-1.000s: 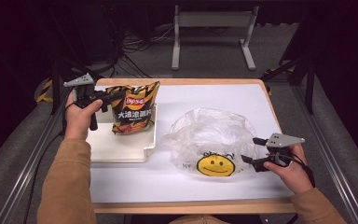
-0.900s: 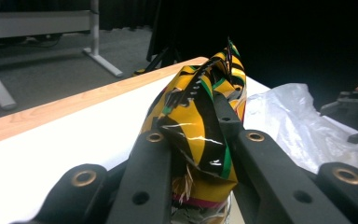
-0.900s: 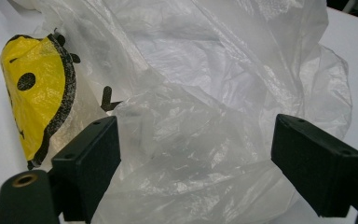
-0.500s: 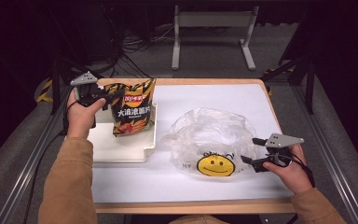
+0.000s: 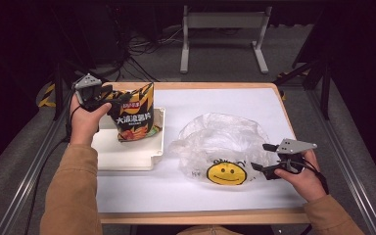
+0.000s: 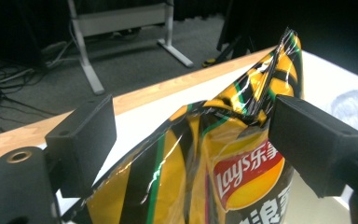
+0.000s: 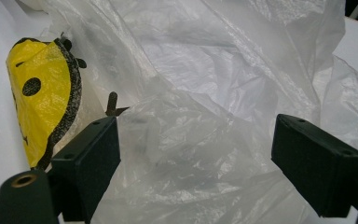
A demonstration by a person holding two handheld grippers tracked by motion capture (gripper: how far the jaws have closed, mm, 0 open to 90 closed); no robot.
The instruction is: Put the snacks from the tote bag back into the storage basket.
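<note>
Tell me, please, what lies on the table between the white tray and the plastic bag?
Nothing: the high view shows a narrow strip of bare white table between the tray and the plastic bag.

Floor: grey carpet [image 5: 225,63]
Frame: white metal stand [image 5: 223,22]
Cables: tangled on floor [image 5: 137,49]
Light: dark surroundings

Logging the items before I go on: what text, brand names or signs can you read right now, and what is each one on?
"Lay's" with "乐事": red-and-yellow logo on the chip bag.
"大波浪薯片": large white characters on the chip bag's front, high view.
Yellow smiley face, a sign without words: on the clear plastic bag.
Small dark marks left of the smiley: too small to read.
Lower print on the chip bag: blurred.
</note>
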